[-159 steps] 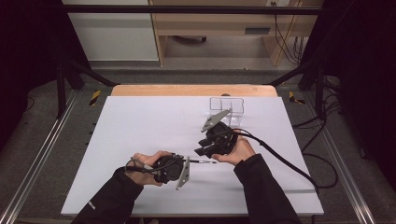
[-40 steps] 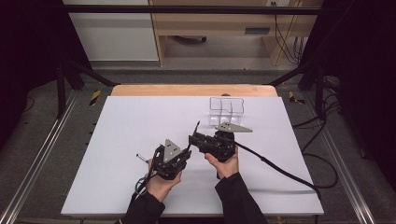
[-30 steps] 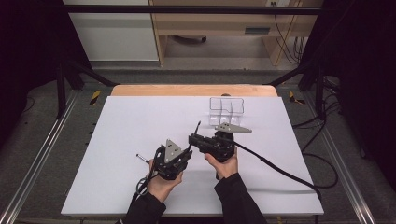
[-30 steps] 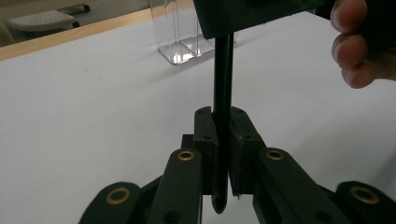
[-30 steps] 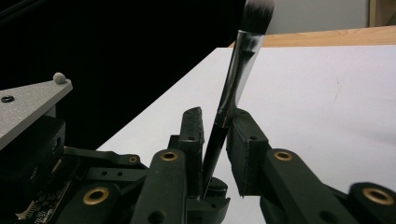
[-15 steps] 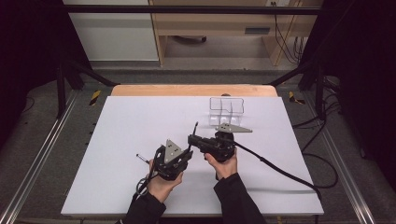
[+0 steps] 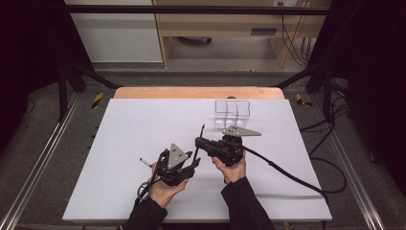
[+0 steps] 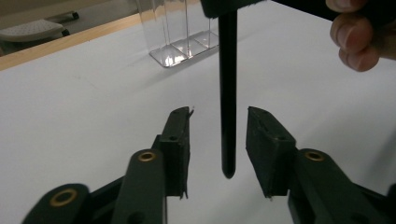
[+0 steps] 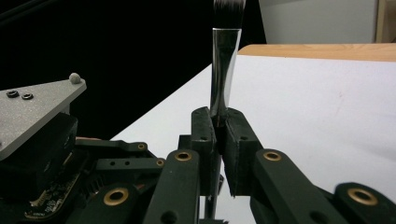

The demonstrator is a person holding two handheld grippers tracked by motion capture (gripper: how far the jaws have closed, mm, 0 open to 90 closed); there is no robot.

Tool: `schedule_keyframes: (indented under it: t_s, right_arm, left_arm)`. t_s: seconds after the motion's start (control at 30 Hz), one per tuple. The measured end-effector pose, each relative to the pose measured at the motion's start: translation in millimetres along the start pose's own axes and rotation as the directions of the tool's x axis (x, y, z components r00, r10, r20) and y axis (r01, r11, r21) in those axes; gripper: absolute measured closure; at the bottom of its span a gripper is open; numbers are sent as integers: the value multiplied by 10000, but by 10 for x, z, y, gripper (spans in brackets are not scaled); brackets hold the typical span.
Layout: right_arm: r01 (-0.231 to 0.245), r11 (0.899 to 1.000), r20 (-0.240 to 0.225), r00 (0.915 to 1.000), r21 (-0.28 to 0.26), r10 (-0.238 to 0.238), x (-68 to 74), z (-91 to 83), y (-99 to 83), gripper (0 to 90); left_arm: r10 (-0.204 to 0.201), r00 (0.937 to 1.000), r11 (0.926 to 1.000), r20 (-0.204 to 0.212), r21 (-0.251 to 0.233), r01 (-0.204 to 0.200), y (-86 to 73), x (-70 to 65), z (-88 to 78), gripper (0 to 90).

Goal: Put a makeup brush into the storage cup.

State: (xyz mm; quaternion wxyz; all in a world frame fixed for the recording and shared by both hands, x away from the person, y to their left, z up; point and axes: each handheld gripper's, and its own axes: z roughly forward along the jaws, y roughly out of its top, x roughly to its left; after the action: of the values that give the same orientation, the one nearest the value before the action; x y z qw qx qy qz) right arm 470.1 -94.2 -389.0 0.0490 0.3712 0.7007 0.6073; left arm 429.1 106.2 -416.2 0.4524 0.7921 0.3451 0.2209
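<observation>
Two grippers sit close together in the lower middle of the high view. My left gripper [image 7: 191, 160] is at the left of the pair and my right gripper [image 7: 201, 140] just to its right. The right one grips a thin black brush [image 7: 202, 135] that sticks up toward the top of the frame over the white worktop [image 7: 143, 120]. A clear plastic holder [image 7: 232, 109] stands in the upper right part of the worktop, well apart from both hands.

In the left gripper view, my own fingers [image 8: 180, 149] rise from the bottom edge and have just been opening. They now stand at a middling gap with the brush handle [image 8: 228, 102] hanging down between them, touching neither pad. The handle's rounded end is low in the centre of the frame. The clear holder [image 8: 180, 32] is at the top centre, and a hand [image 8: 359, 37] shows in the upper right corner.

In the right gripper view, my fingers [image 9: 205, 135] in the lower centre are clamped on the brush's silvery ferrule [image 9: 224, 70]. It runs straight up, with dark bristles [image 9: 229, 7] at the top edge. The other gripper's grey plate [image 9: 32, 107] is at the left.
</observation>
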Motion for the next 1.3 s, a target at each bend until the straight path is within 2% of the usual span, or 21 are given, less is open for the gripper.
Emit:
schedule_keyframes:
  t_s: [0.13,0.27,0.37,0.43,0.63,0.77,1.3]
  right_arm:
    - [205,9998,163,9997,-4,-204,-10,-32,19,843]
    - [179,9998,276,9995,-39,-178,-34,-62,24,843]
    - [262,9996,390,9989,-46,-260,-53,-81,22,843]
    - [310,9995,465,9984,-35,-308,-67,-96,23,843]
    - [425,9991,624,9972,-37,-422,-98,-143,27,843]
    - [558,9984,737,9957,-14,-555,-106,-175,39,843]
    - [964,9953,1359,9860,47,-961,-201,-336,91,843]
  left_arm:
    - [175,9998,9998,-32,-64,-175,-6,45,-42,501]
    - [201,9998,9998,43,-78,-201,-21,112,-82,438]
    - [310,9994,9995,154,-14,-310,-45,153,-107,384]
    - [461,9989,9989,77,-31,-461,-66,174,-124,361]
    - [262,9994,9995,230,-172,-258,-101,262,-176,285]
    - [318,9992,9992,258,-268,-311,-117,314,-230,237]
    - [30,10000,9997,17,-227,-30,-230,638,-438,138]
